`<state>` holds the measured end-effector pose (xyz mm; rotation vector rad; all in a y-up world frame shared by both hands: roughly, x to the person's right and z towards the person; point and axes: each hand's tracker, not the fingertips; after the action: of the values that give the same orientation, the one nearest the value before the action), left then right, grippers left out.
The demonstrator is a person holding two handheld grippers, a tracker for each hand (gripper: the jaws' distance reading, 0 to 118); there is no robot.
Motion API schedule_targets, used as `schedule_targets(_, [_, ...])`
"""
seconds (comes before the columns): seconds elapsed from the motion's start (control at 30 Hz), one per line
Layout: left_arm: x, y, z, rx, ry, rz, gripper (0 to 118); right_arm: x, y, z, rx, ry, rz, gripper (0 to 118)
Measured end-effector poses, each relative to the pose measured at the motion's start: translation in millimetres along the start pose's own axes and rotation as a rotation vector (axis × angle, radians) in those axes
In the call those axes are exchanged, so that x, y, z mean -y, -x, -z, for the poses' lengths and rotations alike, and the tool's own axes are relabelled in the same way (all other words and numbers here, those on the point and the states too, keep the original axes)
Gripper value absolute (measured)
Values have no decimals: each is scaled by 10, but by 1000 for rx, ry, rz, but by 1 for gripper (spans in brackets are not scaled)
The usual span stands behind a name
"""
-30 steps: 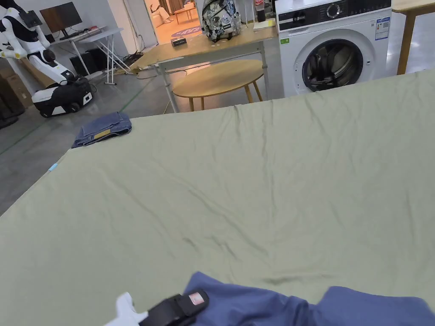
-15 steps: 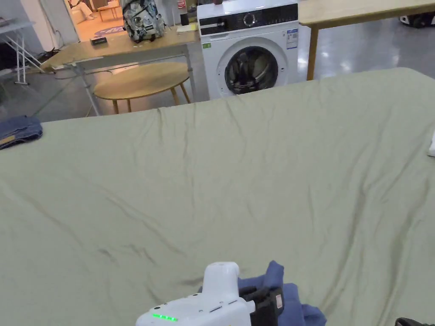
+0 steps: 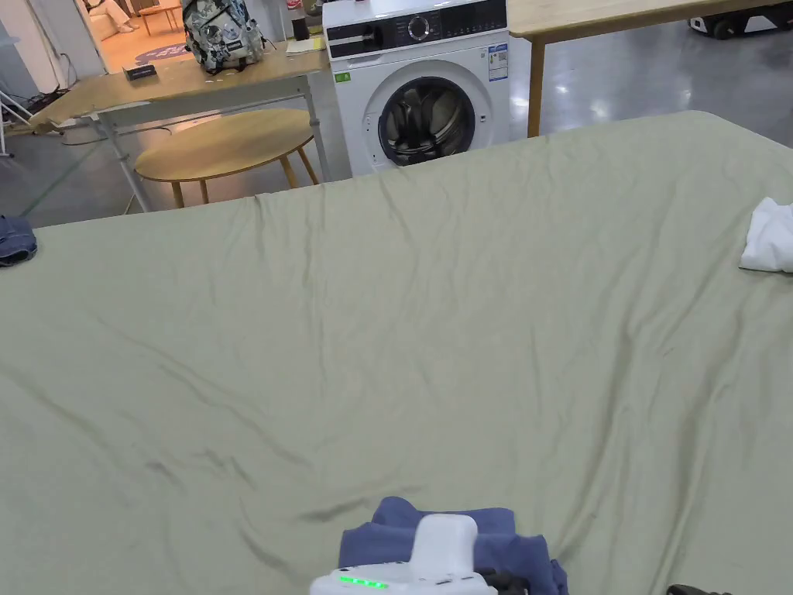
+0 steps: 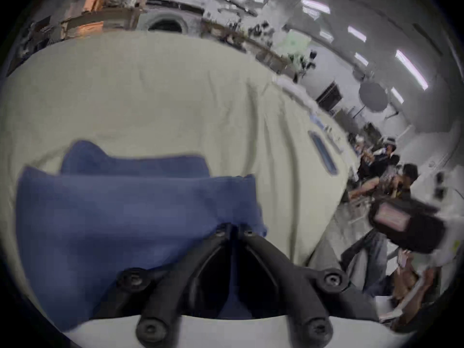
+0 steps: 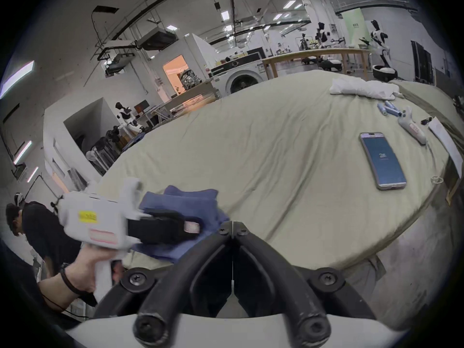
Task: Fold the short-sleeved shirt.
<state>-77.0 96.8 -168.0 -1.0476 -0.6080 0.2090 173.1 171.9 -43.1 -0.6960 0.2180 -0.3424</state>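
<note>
Pale green cloth (image 3: 465, 310) covers the big bench, with soft wrinkles all over it. Behind it stand a washing machine (image 3: 418, 85), a round wooden table (image 3: 224, 143) and a backpack (image 3: 221, 31) on a long table.

The blue short-sleeved shirt (image 3: 457, 534) lies bunched up at the near edge of the bench, close to the person. In the left gripper view it is a thick blue heap (image 4: 125, 215) right in front of the jaws.

The left hand-held gripper (image 4: 233, 230) has its two jaws nearly together, with a strip of blue shirt showing between them, so it looks clamped on the shirt's edge. The right gripper view shows it from the side, white and black, held by a hand (image 5: 85, 270) over the shirt (image 5: 190, 202).

The right hand-held gripper (image 5: 233, 228) has its jaws pressed together with nothing between them, just beside the shirt.

Farther off on the bench lie a phone (image 5: 383, 160) and a white cloth (image 3: 767, 236).
</note>
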Motion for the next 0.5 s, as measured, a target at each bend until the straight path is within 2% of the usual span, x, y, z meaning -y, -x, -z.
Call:
schedule_targets(0.1, [-59, 32, -188, 55, -71, -70, 2, -7, 151, 219, -25, 59, -44, 0])
schedule_targets(0.13, [-69, 45, -306, 79, -108, -85, 17, -2, 194, 305, -32, 66, -57, 0])
schedule_targets(0.17, [-59, 65, -475, 96, -171, -77, 38, -6, 237, 423, -68, 100, -69, 0])
schedule_targets(0.23, [-87, 154, -854, 106, -248, -56, 86, -11, 321, 646, -115, 148, -78, 0])
schedule_targets(0.27, [-73, 237, -1036, 107, -268, -60, 90, -13, 372, 767, -130, 174, -97, 0])
schedule_targets(0.33, [-10, 486, -1357, 82, -338, -121, 90, -24, 450, 998, -125, 224, -132, 0])
schedule_targets(0.4, [93, 800, -1561, 91, -363, -211, 90, -4, 481, 1244, -30, 307, -164, 0])
schedule_targets(0.43, [162, 971, -1623, 102, -373, -263, 90, 26, 467, 1378, 54, 361, -173, 0])
schedule_targets(0.47, [200, 1110, -1667, 105, -370, -312, 90, 55, 432, 1447, 41, 407, -154, 0])
schedule_targets(0.5, [247, 1235, -1659, 112, -353, -359, 90, 47, 411, 1428, 11, 366, -137, 0])
